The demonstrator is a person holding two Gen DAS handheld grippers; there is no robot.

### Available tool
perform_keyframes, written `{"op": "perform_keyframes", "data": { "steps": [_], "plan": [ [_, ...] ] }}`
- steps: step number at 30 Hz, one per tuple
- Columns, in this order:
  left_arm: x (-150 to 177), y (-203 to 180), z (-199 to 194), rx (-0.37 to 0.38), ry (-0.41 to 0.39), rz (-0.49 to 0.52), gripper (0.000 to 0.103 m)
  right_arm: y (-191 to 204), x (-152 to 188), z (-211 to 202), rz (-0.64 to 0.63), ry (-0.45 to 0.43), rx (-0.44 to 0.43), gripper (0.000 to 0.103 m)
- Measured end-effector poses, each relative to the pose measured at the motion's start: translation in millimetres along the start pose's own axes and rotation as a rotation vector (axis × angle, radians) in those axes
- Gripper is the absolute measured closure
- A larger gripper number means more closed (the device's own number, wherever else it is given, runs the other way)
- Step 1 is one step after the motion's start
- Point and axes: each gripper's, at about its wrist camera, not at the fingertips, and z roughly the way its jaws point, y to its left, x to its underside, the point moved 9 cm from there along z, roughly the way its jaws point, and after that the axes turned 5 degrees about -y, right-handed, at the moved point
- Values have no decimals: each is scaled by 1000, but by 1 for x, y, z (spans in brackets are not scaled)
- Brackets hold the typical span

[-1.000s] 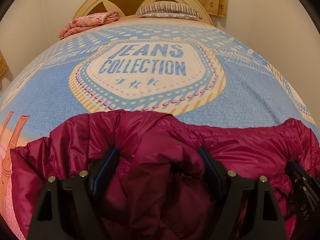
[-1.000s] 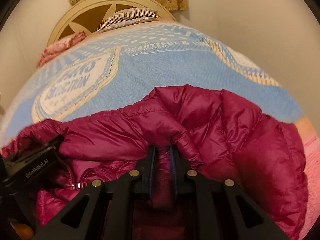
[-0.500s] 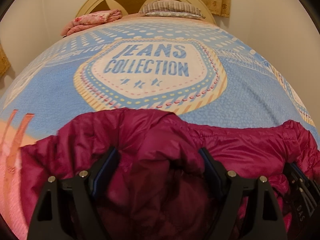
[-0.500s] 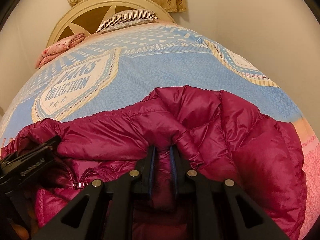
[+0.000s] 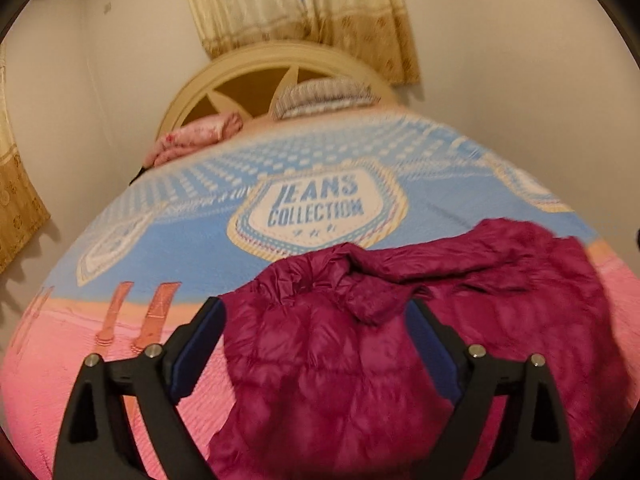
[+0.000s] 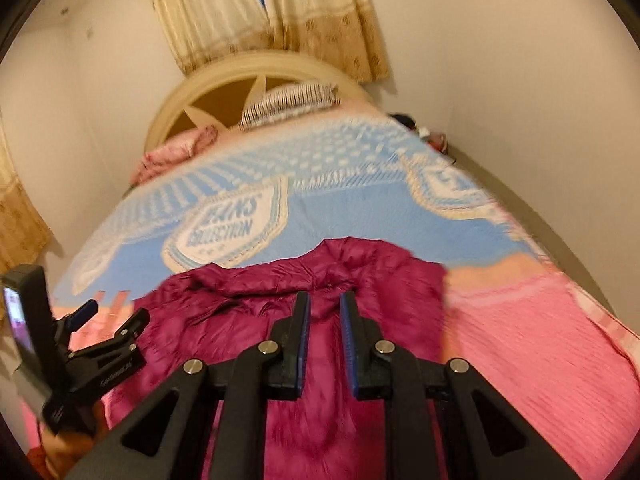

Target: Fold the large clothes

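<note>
A magenta puffer jacket [image 5: 480, 280] lies crumpled on the near, pink end of the bedspread [image 5: 180, 236]. My left gripper [image 5: 316, 304] hovers above its left part, jaws wide and still opening, and neither pad touches the fabric. The right wrist view shows the same jacket [image 6: 240, 300] spread under my right gripper [image 6: 324, 296]. Its pads stand a narrow gap apart, and I see no fold pinched between them. The left gripper [image 6: 116, 312] also shows at the left edge there, held in a hand.
The bed fills the room between pale walls. At its far end are a cream headboard [image 5: 248, 80], a striped pillow [image 5: 324, 94] and a folded pink blanket [image 5: 192, 140]. Beige curtains [image 5: 300, 4] hang behind. Small items [image 6: 432, 136] lie by the right wall.
Both grippers let go of the jacket folds and rose back from the bed. The left jaws spread wider. The jacket dropped flat onto the pink end of the bedspread.
</note>
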Motion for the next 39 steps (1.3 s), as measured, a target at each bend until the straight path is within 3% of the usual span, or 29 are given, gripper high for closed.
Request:
{"op": "perform_keyframes", "data": {
  "steps": [1, 3, 4, 5, 11, 14, 18, 25, 29, 32, 36, 37, 39],
  "plan": [
    [0, 0, -13, 14, -14, 2, 7, -4, 2, -24, 3, -19, -10, 80],
    [1, 2, -33, 35, -29, -1, 5, -13, 6, -59, 5, -53, -5, 55],
    [4, 1, -43, 54, -35, -1, 4, -19, 8, -82, 11, -86, 7, 35],
    [5, 1, -49, 67, -37, -1, 4, -22, 10, -97, 14, -109, 12, 28],
    [26, 5, -97, 149, -49, 13, 4, -38, 26, -204, -26, -196, 41, 28],
    [46, 19, -122, 188, -39, 7, 3, -33, 40, -256, -105, -207, 45, 28],
    [76, 53, -154, 263, -5, -62, 3, -18, 57, -323, -225, -247, 40, 28],
    [109, 126, -198, 273, 40, -208, 3, 32, 82, -428, -430, -361, -42, 27],
    [134, 147, -210, 246, 35, -220, 3, 45, 97, -440, -424, -379, -137, 22],
    [161, 141, -205, 249, 69, -196, 3, 43, 117, -415, -401, -309, -170, 22],
    [197, 113, -197, 309, 126, -139, 3, 32, 160, -351, -326, -73, -216, 22],
    [206, 106, -195, 308, 140, -112, 3, 23, 174, -337, -304, 7, -197, 22],
    [219, 98, -197, 319, 153, -63, 3, 9, 188, -331, -282, 74, -172, 22]
  ]
}}
